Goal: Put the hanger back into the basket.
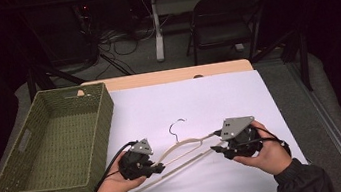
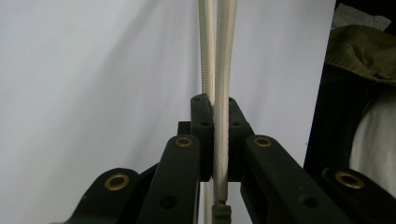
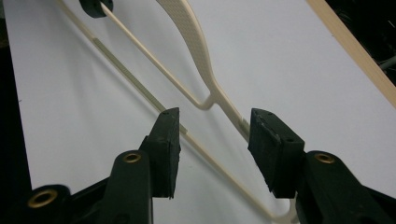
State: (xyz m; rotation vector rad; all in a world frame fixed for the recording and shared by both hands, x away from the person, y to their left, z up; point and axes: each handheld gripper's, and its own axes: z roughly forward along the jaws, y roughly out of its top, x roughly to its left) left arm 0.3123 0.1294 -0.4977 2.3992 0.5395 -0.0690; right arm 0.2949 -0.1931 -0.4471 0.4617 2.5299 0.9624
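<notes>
A cream plastic clothes hanger (image 1: 186, 147) with a dark metal hook (image 1: 177, 127) lies slightly lifted over the white sheet. My left gripper (image 1: 159, 167) is shut on the hanger's left arm; in the left gripper view the cream bar (image 2: 220, 116) runs pinched between the two black jaws. My right gripper (image 1: 216, 149) is at the hanger's right end, open. In the right gripper view its jaws stand apart on either side of the hanger's end (image 3: 219, 105), around it without touching.
A green woven basket (image 1: 54, 142) stands at the left of the table. The white sheet (image 1: 199, 97) covers the wooden tabletop. A folding chair (image 1: 228, 17) and cables are on the floor beyond the far edge.
</notes>
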